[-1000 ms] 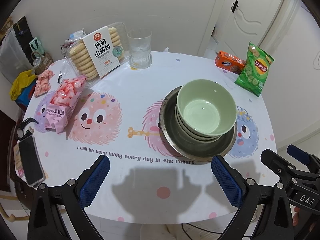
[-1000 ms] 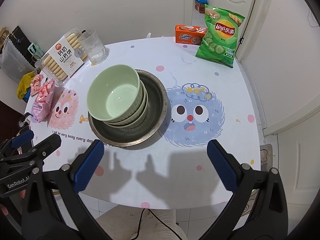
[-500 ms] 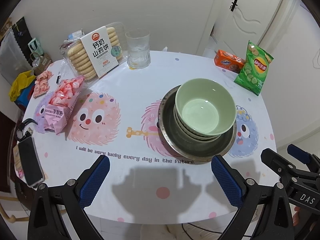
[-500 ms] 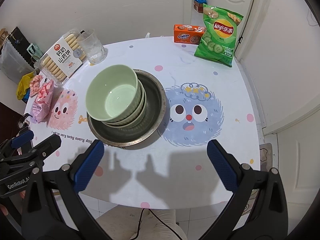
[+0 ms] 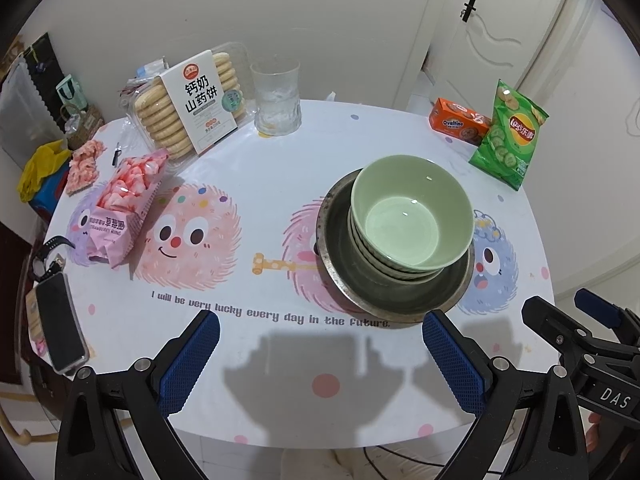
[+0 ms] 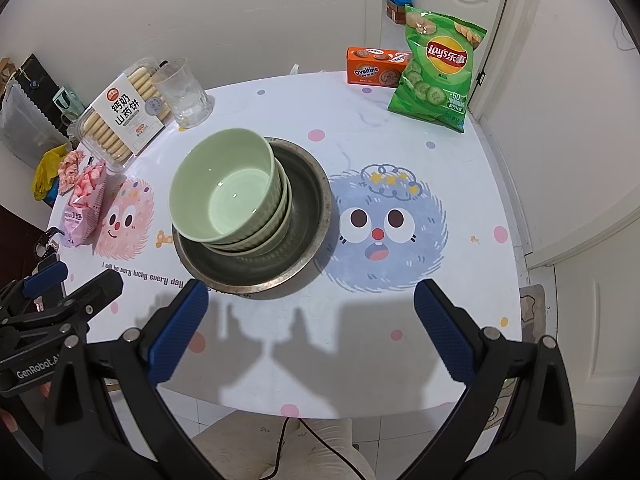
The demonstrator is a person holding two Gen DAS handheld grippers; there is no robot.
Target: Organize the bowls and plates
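Note:
A stack of pale green bowls (image 5: pixel 412 212) (image 6: pixel 226 192) sits nested inside a wide metal plate (image 5: pixel 360 292) (image 6: pixel 308 216) near the middle of the round table. My left gripper (image 5: pixel 320 356) hovers open over the table's front edge, its blue pads wide apart with nothing between them; the plate lies just beyond its right pad. My right gripper (image 6: pixel 312 326) is open too, held near the front edge, with the plate just past its left pad. Each gripper shows at the side of the other's view.
A biscuit pack (image 5: pixel 192 108), a glass tumbler (image 5: pixel 278 98), a pink snack bag (image 5: pixel 120 208) and a phone (image 5: pixel 60 324) lie at the left and back. An orange Ovaltine box (image 6: pixel 376 66) and a green crisp bag (image 6: pixel 438 68) stand back right. A door is behind.
Both views have shifted only slightly; the bowls and plate stay put and both grippers remain open.

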